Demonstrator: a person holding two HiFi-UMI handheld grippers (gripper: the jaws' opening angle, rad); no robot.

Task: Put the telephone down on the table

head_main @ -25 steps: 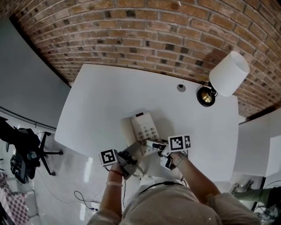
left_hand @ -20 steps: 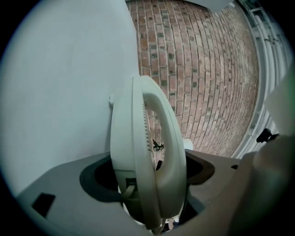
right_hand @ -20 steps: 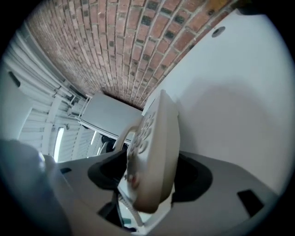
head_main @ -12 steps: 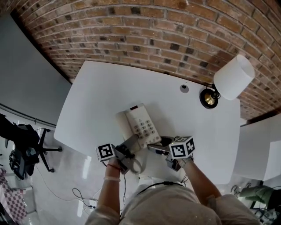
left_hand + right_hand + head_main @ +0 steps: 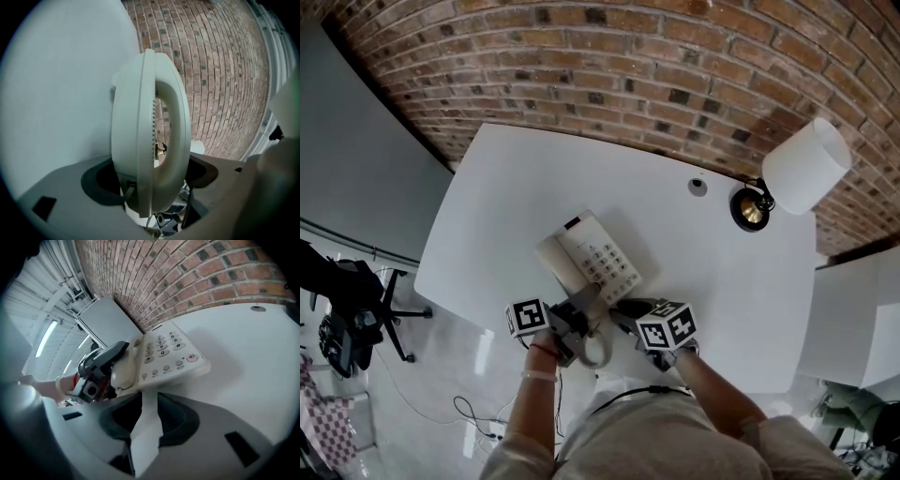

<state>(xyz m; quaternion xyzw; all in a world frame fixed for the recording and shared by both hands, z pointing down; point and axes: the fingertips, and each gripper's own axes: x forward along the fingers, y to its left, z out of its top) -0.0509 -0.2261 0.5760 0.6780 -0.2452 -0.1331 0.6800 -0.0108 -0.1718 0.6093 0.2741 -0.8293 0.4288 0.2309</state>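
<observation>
Under a rough brick wall [image 5: 628, 66], the smooth white surface [image 5: 506, 206]; the left gripper [image 5: 149, 187] is clamped on the rounded cream plastic telephone [image 5: 592, 258], and the right gripper [image 5: 146, 416] has its jaws closing, empty.

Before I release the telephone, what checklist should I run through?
1. Hold of left gripper on telephone: ok, clamped on its near end.
2. Is the right gripper clear of it: ok, jaws closing on nothing.
3. Is the handset seated in its cradle: ok.
4. Is the table bare around it: ok.
5. Telephone resting fully on the table: cannot tell.
6. Is the lamp well away: ok.
</observation>
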